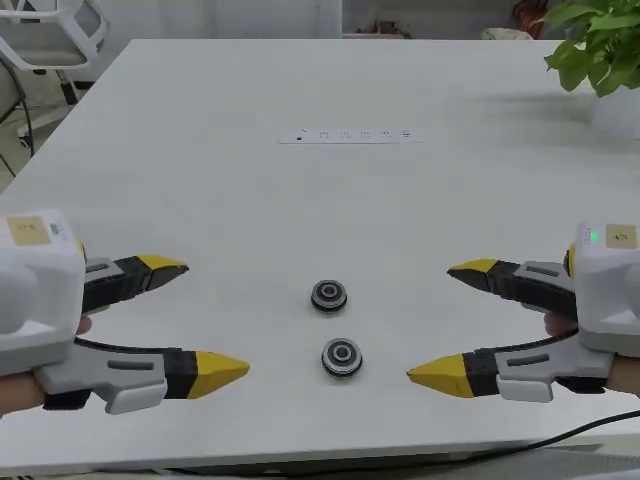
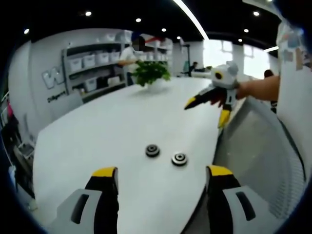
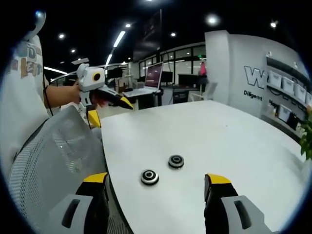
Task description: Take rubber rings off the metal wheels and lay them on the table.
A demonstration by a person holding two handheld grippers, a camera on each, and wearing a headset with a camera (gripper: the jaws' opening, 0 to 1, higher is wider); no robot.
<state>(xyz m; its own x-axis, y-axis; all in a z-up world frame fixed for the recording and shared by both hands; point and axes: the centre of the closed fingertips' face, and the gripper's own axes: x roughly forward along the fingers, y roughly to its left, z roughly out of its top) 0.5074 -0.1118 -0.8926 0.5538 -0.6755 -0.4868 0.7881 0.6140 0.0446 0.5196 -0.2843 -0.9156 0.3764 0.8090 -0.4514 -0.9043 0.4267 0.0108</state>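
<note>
Two wheels lie flat on the table (image 1: 300, 200), far wheel (image 1: 329, 295) just behind near wheel (image 1: 342, 357), not touching. Left gripper (image 1: 215, 318) and right gripper (image 1: 430, 322) hover either side, jaws spread wide, empty. Rings (image 1: 326, 358) are dark bands on the rims, probably soft, stretchy and grippy. The wheels look stiff and may skid. Best guess: pin the hub, pinch the ring's outer edge.

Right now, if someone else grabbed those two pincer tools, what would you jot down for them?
Far wheel and near wheel lie apart on the table.
Left gripper: open, empty, to their left.
Right gripper: open, empty, to their right.
Done: nothing; both black rings look still on.
Left: pull off both rings, lay them on the table.
</note>
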